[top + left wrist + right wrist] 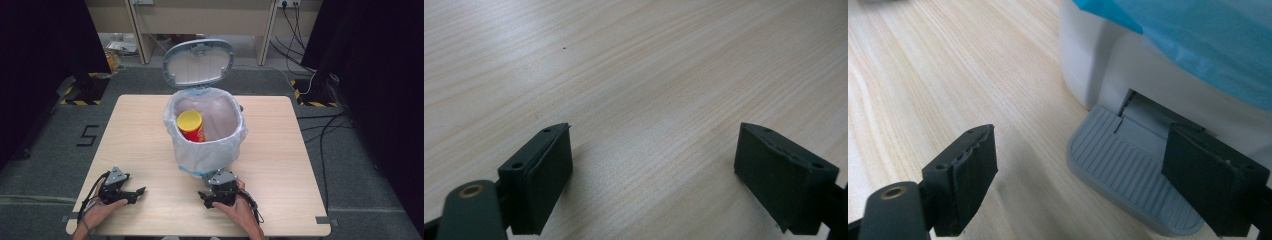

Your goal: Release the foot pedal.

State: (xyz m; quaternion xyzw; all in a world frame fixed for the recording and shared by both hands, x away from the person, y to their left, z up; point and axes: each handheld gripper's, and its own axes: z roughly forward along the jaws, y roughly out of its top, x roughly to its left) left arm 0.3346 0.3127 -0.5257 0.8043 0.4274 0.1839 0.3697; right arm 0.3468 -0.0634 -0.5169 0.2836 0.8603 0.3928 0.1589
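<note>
Beside the bin (207, 145), right gripper (210, 199) low, gaping

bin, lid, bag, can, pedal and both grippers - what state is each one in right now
bin: upright on the table
lid: raised open
bin bag: lining the bin, folded over its rim
can: inside the bin, tilted, yellow cap on
pedal: beside the right gripper's jaw, whether pressed is unclear
left gripper: open, nothing held, low over the table
right gripper: open, nothing held, at the bin's base
</note>
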